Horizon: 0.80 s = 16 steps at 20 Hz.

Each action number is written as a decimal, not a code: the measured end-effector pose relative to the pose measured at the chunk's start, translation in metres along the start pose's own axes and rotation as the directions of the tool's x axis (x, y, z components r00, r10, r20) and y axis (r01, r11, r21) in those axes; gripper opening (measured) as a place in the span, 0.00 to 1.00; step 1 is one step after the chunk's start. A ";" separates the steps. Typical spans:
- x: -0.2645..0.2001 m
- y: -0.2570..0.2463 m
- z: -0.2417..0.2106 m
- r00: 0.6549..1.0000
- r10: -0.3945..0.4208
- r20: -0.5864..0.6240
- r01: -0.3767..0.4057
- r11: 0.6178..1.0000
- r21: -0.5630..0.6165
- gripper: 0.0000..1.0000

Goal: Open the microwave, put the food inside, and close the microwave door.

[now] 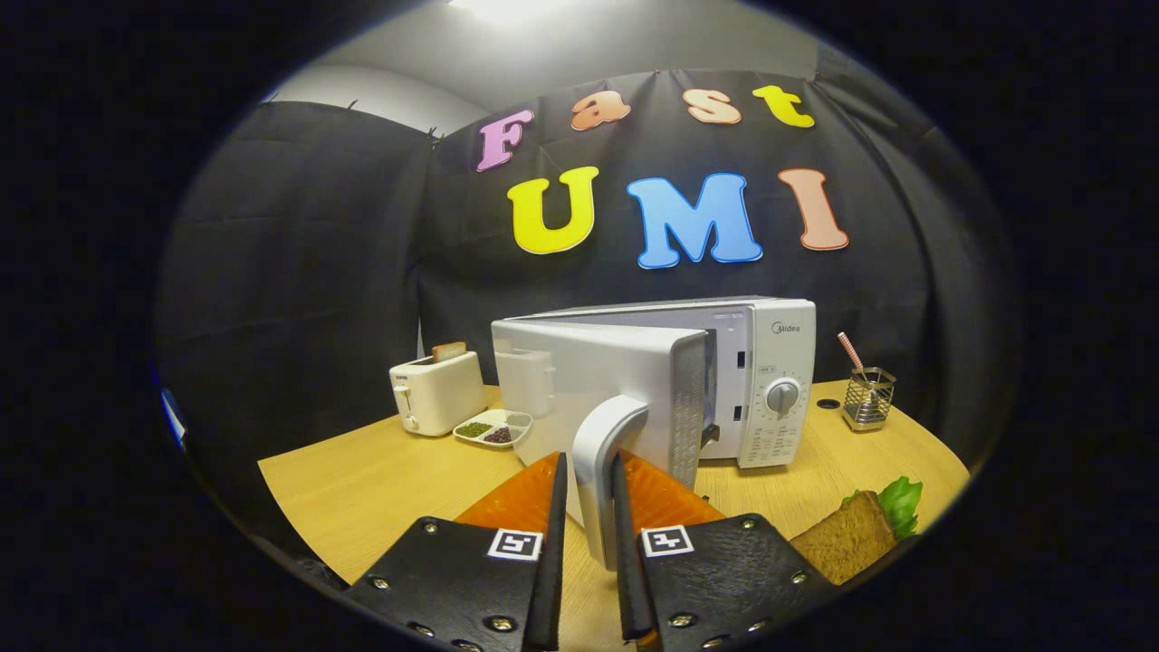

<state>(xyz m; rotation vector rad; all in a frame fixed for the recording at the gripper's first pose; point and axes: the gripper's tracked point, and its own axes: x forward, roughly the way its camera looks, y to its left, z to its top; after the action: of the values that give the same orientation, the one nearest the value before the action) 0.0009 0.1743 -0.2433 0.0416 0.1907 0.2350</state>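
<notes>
The gripper [587, 471] clamps its 2 fingers on the handle [605, 453] of the microwave [770, 380] door [598, 371], which stands partly open.

I see a light wooden table [362, 489] carrying a white microwave [761, 380], a toaster [436, 391], a divided dish [493, 427], a wire holder [869, 398] — and a sandwich [856, 534] nearest me.

Handheld two-finger gripper [589, 534]
Flat plates studded with round screws carry the fingers; each plate bears a square black-and-white marker.
</notes>
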 end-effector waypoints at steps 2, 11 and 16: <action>-0.008 0.015 -0.004 1.000 0.030 -0.003 -0.030 1.000 -0.008 0.26; -0.031 0.075 -0.014 0.987 0.156 -0.028 -0.156 0.988 0.001 0.26; -0.039 0.120 -0.020 0.970 0.238 -0.041 -0.238 0.971 -0.006 0.26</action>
<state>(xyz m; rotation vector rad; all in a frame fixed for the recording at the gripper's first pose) -0.0671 0.2825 -0.2484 0.0489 0.2241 0.4769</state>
